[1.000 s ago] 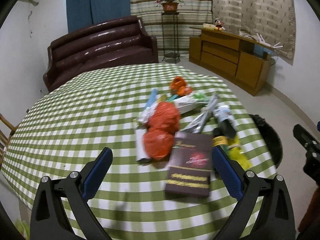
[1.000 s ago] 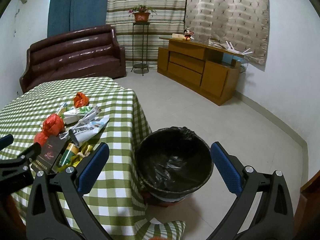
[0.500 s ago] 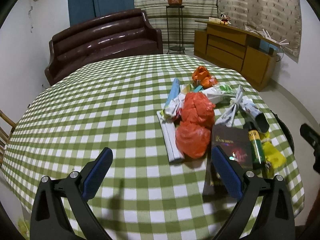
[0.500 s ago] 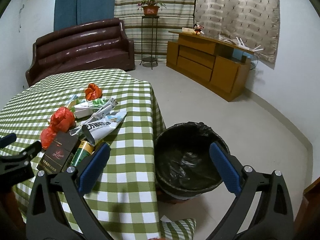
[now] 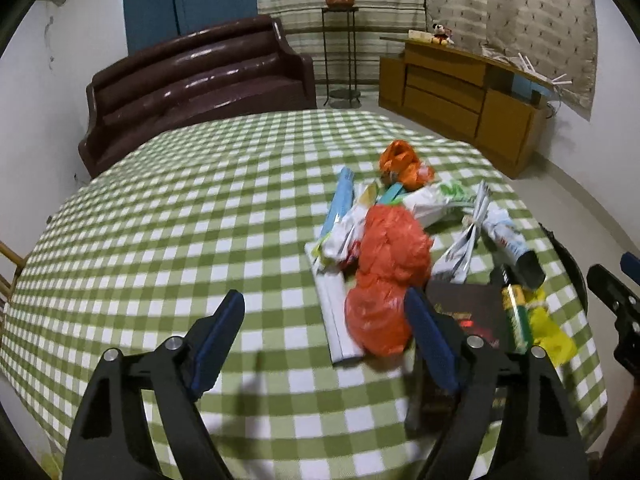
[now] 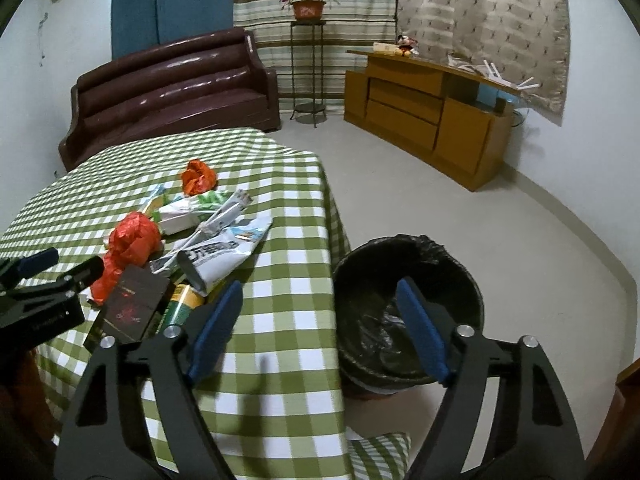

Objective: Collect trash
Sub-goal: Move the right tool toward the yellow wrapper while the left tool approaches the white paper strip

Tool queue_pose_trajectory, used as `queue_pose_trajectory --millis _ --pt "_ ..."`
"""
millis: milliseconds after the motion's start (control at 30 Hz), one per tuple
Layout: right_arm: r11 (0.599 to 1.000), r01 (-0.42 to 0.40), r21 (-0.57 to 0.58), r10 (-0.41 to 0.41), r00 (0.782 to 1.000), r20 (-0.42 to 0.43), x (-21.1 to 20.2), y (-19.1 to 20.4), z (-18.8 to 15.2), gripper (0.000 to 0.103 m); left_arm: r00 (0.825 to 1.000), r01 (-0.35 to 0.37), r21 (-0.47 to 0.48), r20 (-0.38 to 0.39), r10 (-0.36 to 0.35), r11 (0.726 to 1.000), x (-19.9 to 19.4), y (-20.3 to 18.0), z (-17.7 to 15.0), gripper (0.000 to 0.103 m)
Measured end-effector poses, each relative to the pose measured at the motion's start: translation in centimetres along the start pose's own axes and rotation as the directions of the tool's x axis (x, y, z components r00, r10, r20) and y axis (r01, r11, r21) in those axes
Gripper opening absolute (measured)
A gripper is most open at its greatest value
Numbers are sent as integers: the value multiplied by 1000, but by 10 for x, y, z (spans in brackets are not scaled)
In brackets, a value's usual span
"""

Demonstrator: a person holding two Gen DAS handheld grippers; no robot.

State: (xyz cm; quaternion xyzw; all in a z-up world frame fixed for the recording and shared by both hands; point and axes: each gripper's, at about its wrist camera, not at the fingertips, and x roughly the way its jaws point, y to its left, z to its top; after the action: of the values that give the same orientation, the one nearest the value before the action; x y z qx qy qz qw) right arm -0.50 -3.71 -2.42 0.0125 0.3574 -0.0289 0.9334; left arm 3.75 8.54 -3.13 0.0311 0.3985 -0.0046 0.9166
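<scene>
A heap of trash lies on the green checked table: a crumpled red plastic bag, a smaller orange bag, white wrappers, a dark box and a green and yellow can. My left gripper hovers over the cloth just left of the red bag, its jaws closing with nothing between them. My right gripper hangs over the table's edge and the black-lined bin, its jaws closing, empty as well. The red bag and the box also show in the right wrist view.
A dark brown sofa stands behind the table. A wooden sideboard lines the right wall, with a plant stand by the striped curtain. Pale floor spreads between bin and sideboard. The right gripper's tips show at the left view's right edge.
Both grippers' jaws have narrowed from wide open. The left view has slid leftward and closer, so the trash heap now sits right of centre. The right view has neared the table edge and bin.
</scene>
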Motion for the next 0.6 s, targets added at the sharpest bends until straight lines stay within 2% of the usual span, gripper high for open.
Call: queue_pose_trajectory --millis 67,300,400,467,600 --pt "1000 -20 0 20 1000 -12 2 3 -1 70 1000 -6 -6 -9 6 1000 -2 4 -6 79" --pt "995 -92 -25 91 995 -38 1 26 -7 69 999 -21 -36 -26 20 999 -8 19 -16 79" --pt "993 -96 -62 93 995 -46 2 36 -11 68 1000 -25 -52 -19 24 998 -11 23 -17 79" --pt "992 -95 -80 90 994 -63 5 39 -14 60 1000 -26 -61 -16 25 998 -14 27 -16 79" --pt "993 -97 -68 91 992 -86 8 36 -17 51 1000 -10 -75 -15 9 997 -21 35 -17 80"
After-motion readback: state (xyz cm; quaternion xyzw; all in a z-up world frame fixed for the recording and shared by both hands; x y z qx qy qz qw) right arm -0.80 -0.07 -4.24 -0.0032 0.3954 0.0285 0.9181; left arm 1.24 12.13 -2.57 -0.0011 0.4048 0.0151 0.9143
